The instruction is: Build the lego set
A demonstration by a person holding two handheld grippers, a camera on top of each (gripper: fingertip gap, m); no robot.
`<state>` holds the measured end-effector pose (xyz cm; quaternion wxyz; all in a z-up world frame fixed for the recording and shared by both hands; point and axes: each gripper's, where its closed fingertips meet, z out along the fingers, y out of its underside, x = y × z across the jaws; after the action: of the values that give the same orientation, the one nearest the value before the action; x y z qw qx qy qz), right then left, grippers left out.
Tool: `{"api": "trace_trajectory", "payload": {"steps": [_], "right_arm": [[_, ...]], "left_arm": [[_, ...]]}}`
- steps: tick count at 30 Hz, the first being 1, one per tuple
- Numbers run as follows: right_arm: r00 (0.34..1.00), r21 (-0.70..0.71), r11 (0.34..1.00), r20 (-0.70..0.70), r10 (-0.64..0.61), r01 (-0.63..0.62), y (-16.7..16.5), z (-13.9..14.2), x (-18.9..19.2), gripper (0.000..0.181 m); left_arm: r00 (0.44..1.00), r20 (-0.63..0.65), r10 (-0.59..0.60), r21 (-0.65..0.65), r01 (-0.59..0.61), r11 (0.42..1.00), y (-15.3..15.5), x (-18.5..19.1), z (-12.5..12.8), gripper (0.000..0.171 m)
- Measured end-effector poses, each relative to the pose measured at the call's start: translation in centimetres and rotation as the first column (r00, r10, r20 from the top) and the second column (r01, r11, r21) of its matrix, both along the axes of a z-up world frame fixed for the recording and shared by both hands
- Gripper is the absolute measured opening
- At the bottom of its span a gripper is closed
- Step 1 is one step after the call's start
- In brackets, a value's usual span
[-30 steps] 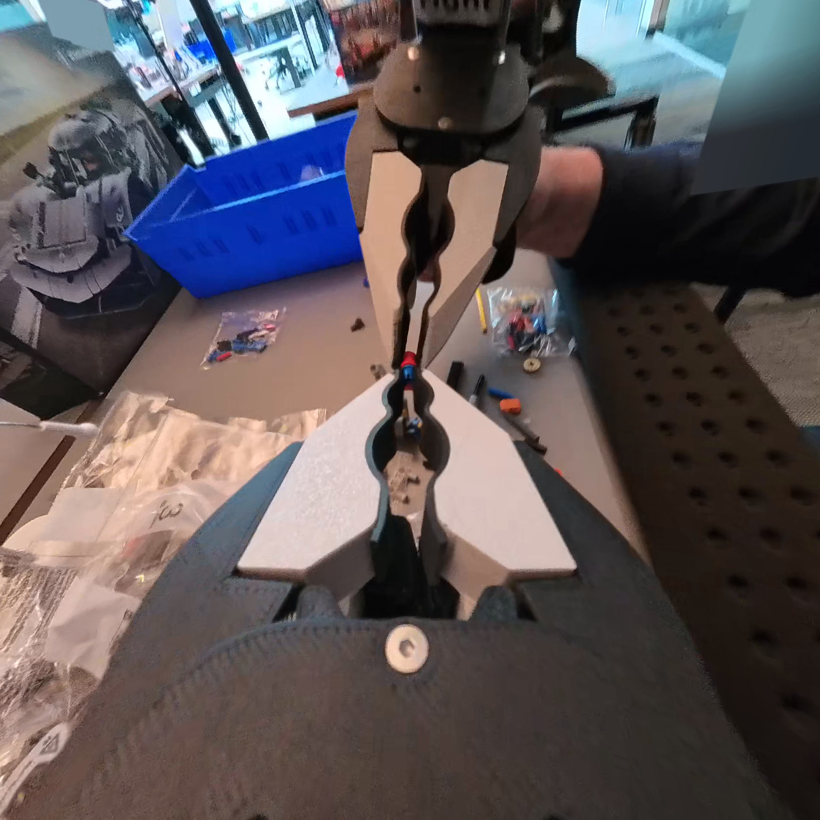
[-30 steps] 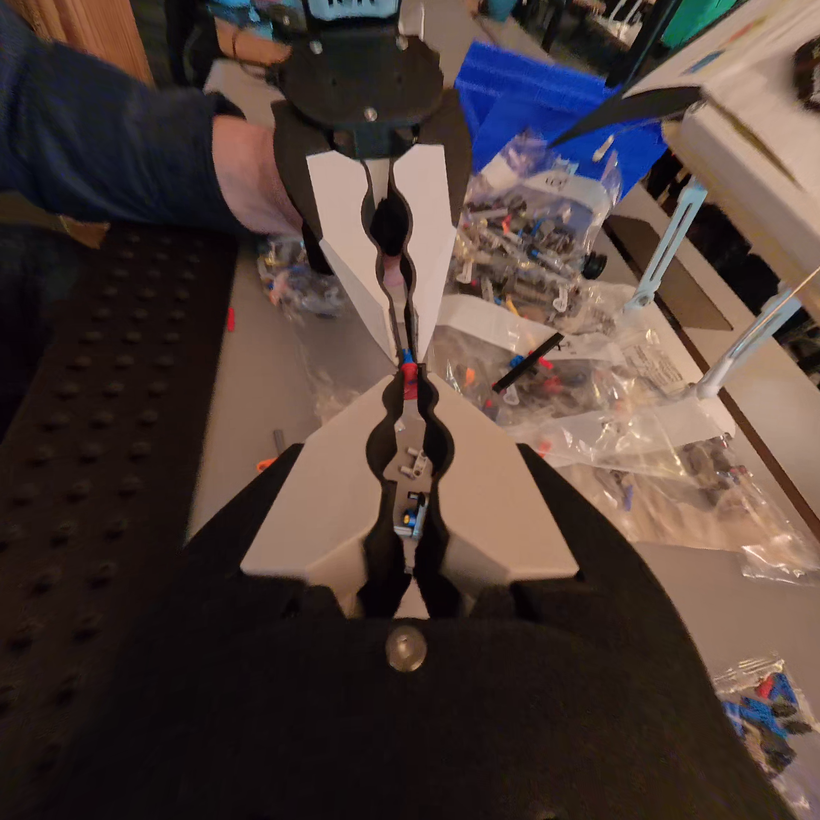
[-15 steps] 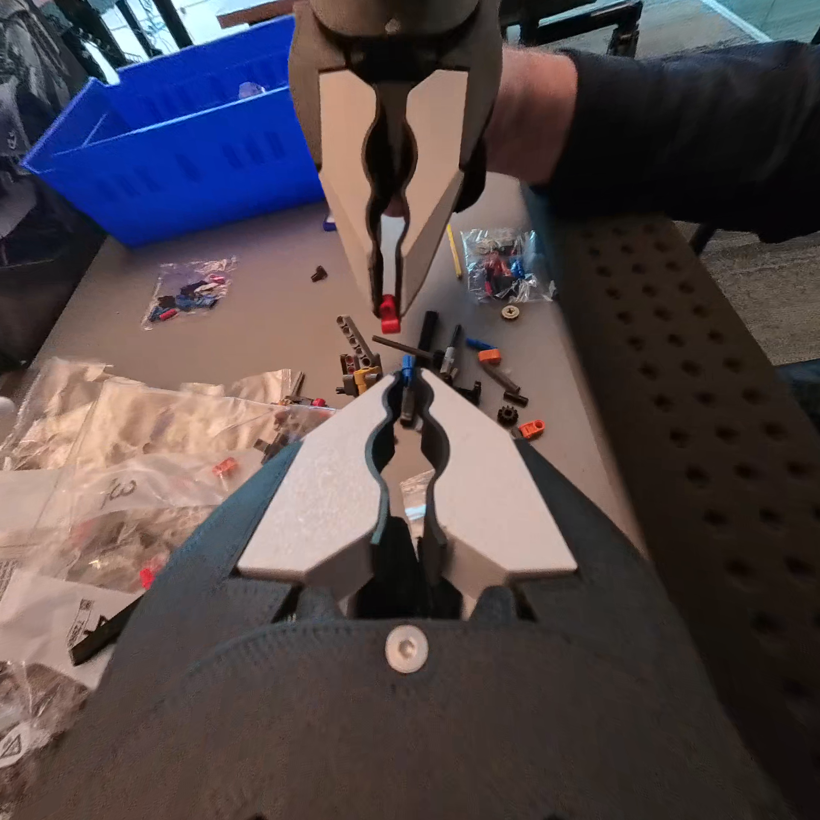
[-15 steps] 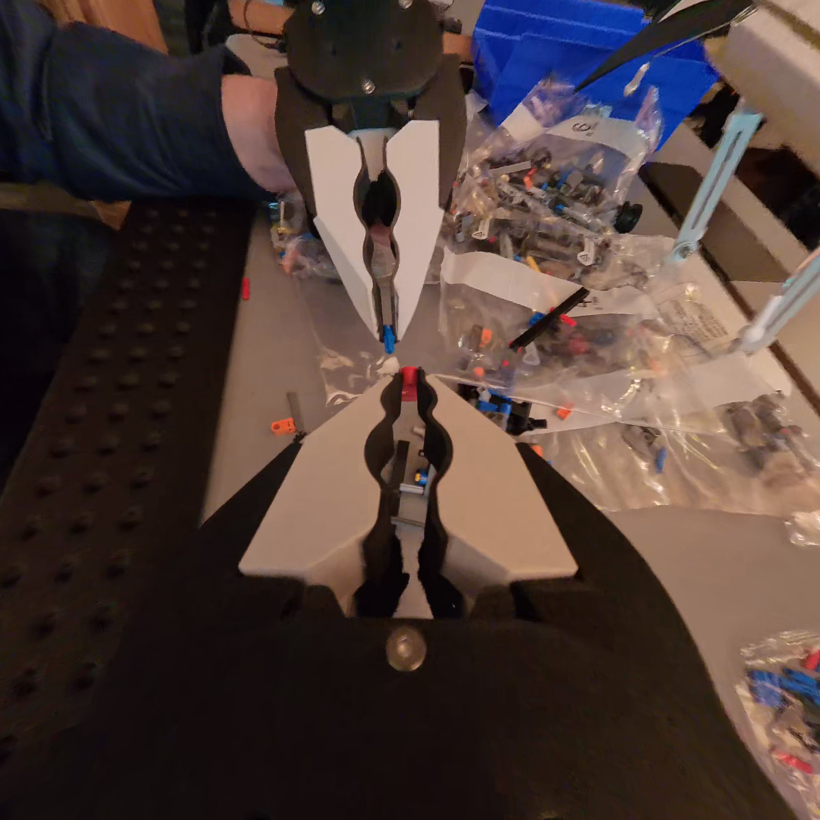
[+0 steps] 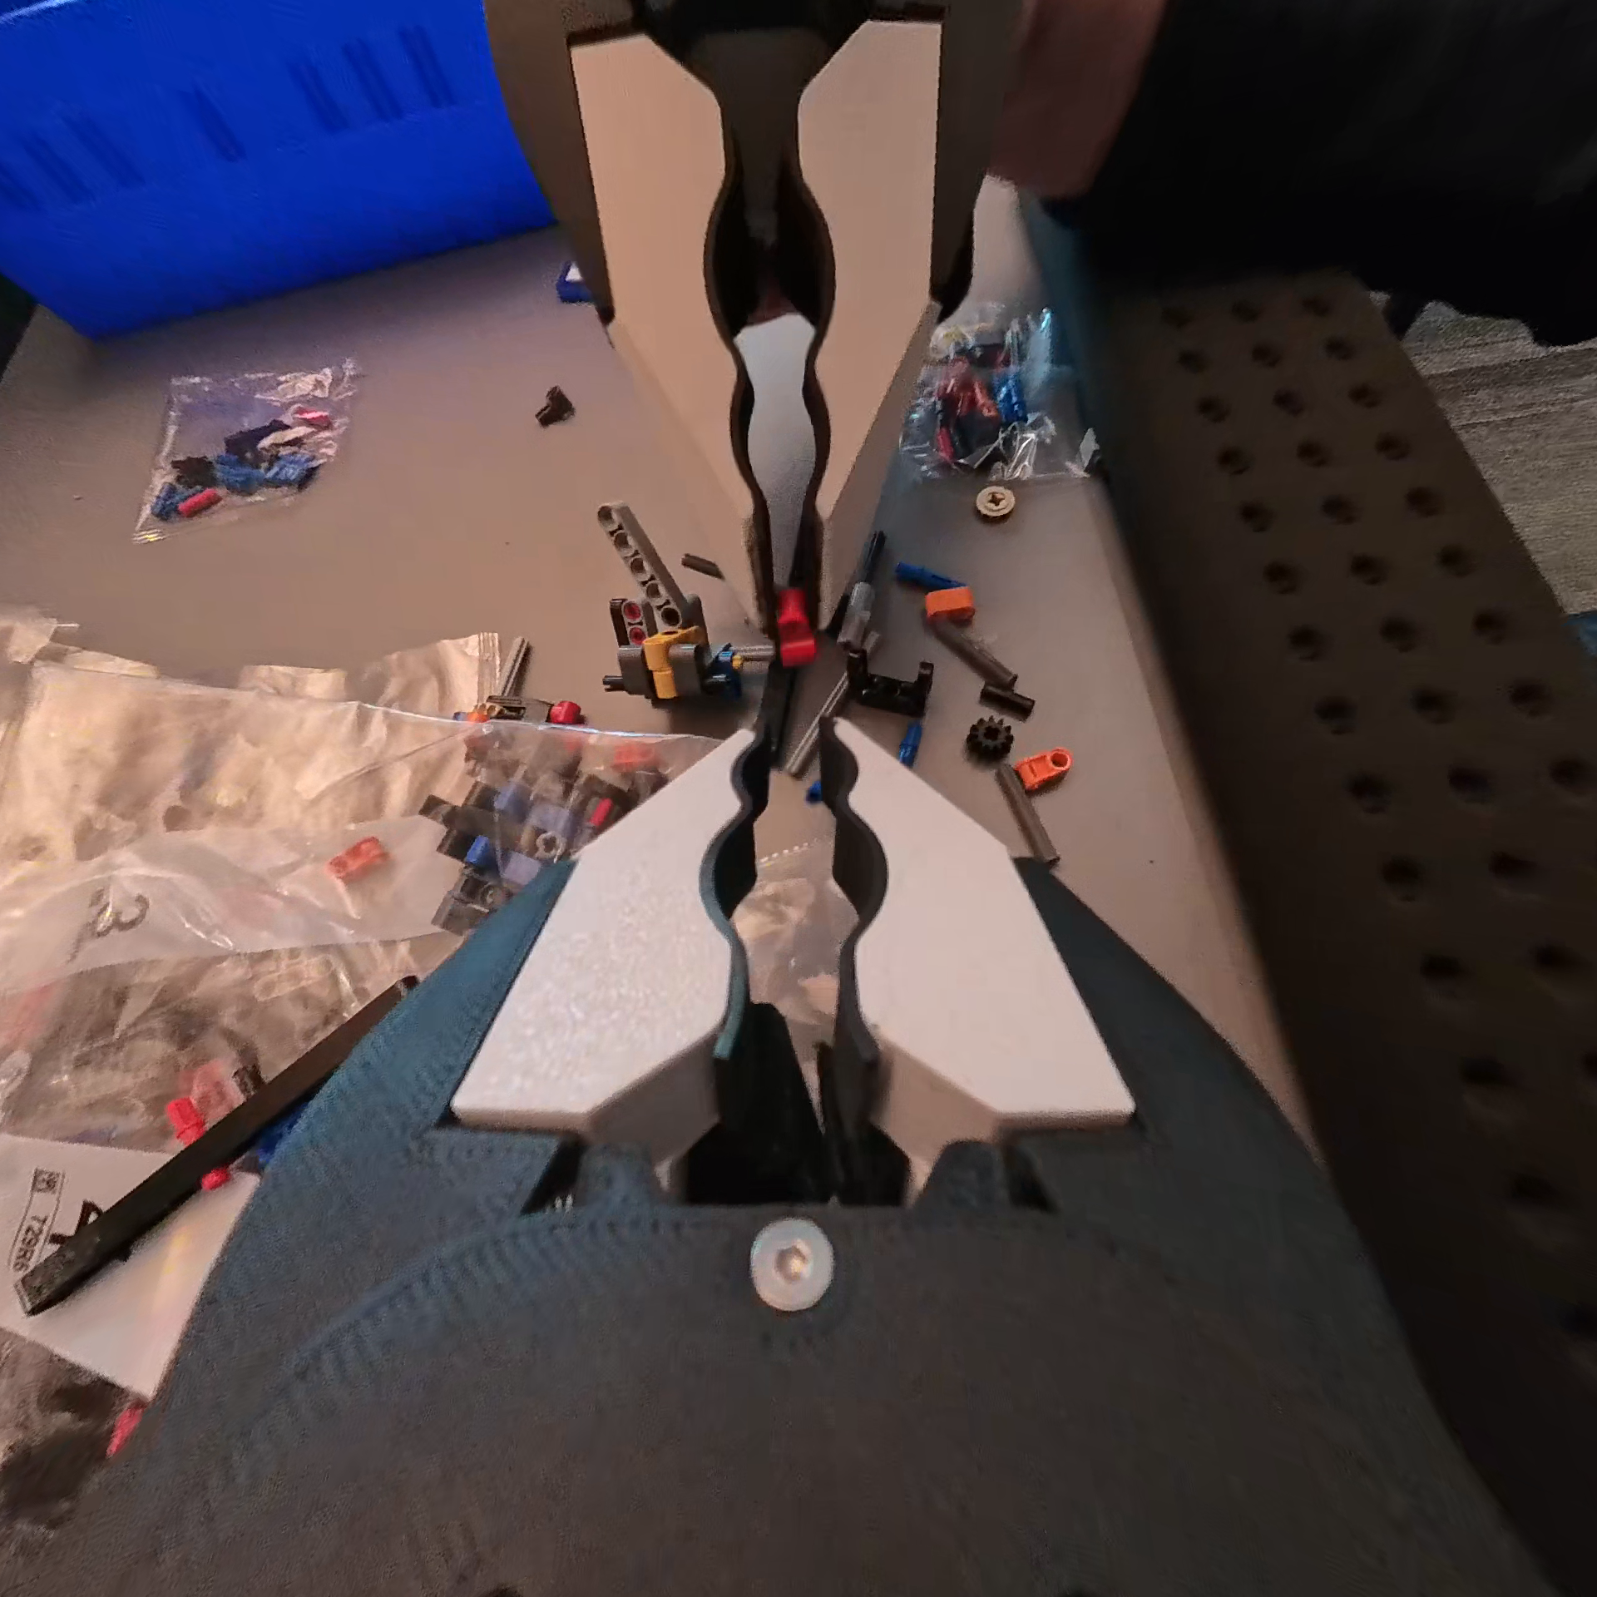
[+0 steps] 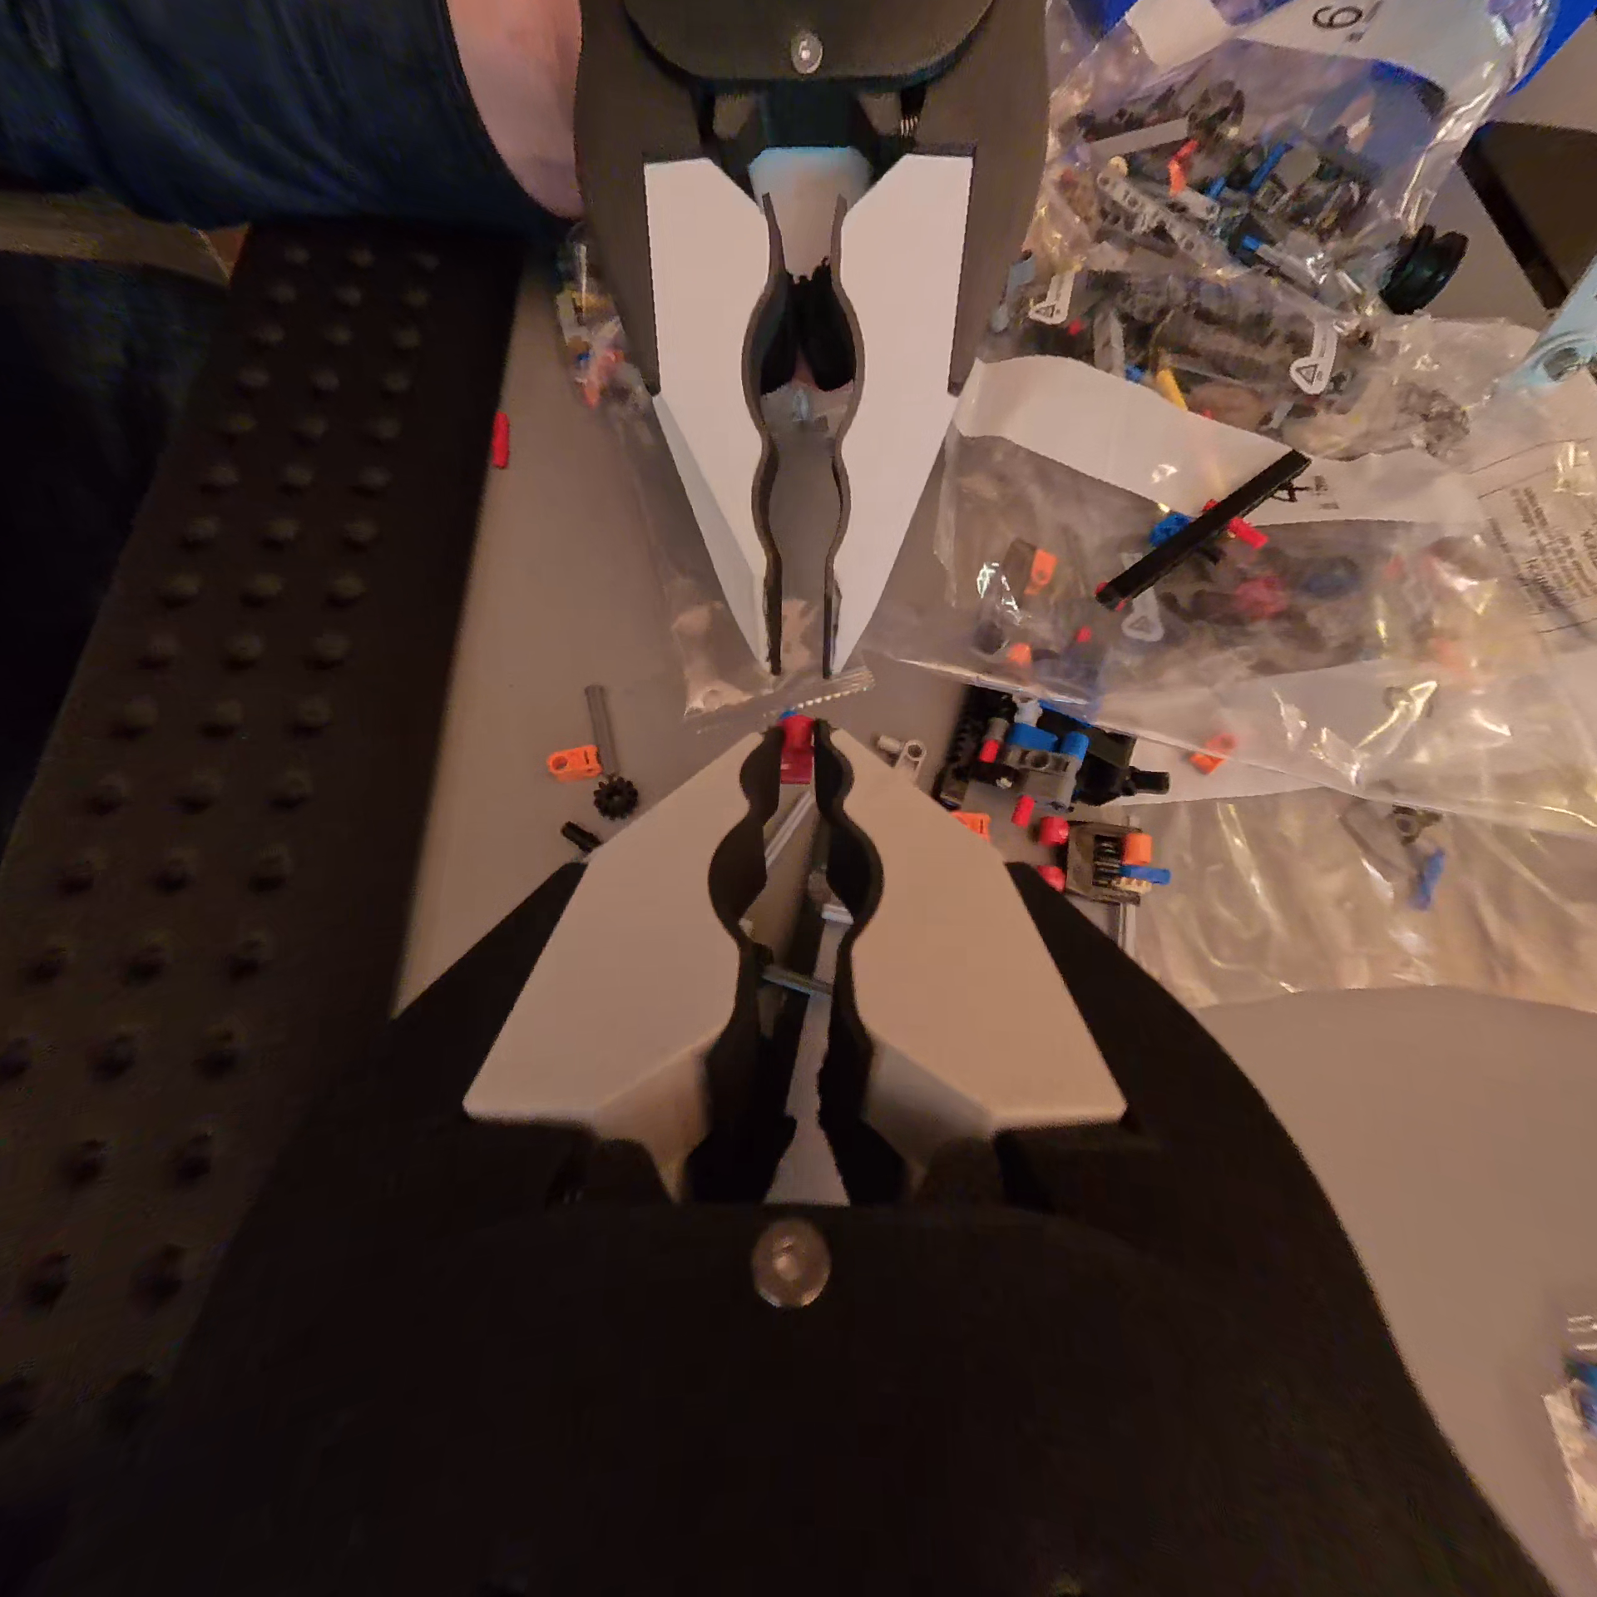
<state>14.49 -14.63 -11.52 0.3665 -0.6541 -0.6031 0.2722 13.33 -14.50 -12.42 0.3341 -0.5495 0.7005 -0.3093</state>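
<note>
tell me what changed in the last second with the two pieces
The hand-held grippers pulled apart and dropped toward the table. The left hand-held gripper opened; its blue pin is gone from the tips. The right hand-held gripper still pinches the red piece. The bags stayed put.

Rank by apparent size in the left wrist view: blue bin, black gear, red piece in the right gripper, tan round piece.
1. blue bin
2. red piece, held in the right gripper
3. black gear and tan round piece: look alike, so no ranking.
</note>
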Motion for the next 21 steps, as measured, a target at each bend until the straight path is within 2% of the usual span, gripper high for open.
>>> {"api": "trace_trajectory", "payload": {"steps": [4, 8, 11, 17, 21], "right_arm": [[1.000, -0.033, 0.999, -0.022, -0.006, 0.005, -0.1, 0.2, 0.1, 0.013], [0.999, -0.019, 0.999, -0.006, -0.034, 0.034, 0.5, 0.1, 0.5, 0.011], [0.993, -0.045, 0.992, 0.030, -0.117, 0.118, 1.8, -0.7, 1.6, 0.010], [0.964, -0.026, 0.967, 0.089, -0.250, 0.253, 4.5, -2.1, 2.6, 0.025], [0.954, 0.015, 0.959, 0.101, -0.282, 0.282, 5.6, -2.4, 1.6, 0.018]], "left_arm": [[1.000, 0.005, 0.012, -0.008, -0.012, 1.000, 0.2, 0.0, 0.0, 0.015], [1.000, -0.017, 0.022, 0.002, -0.022, 1.000, 0.4, 0.0, -0.4, 0.017], [0.999, -0.037, 0.033, 0.015, -0.032, 0.999, 0.6, -0.1, -0.8, 0.019], [0.981, -0.127, 0.146, 0.119, -0.132, 0.984, 3.0, -0.6, -2.3, 0.030], [0.963, -0.137, 0.233, 0.153, -0.212, 0.965, 4.7, -1.0, -2.2, 0.035]]}}
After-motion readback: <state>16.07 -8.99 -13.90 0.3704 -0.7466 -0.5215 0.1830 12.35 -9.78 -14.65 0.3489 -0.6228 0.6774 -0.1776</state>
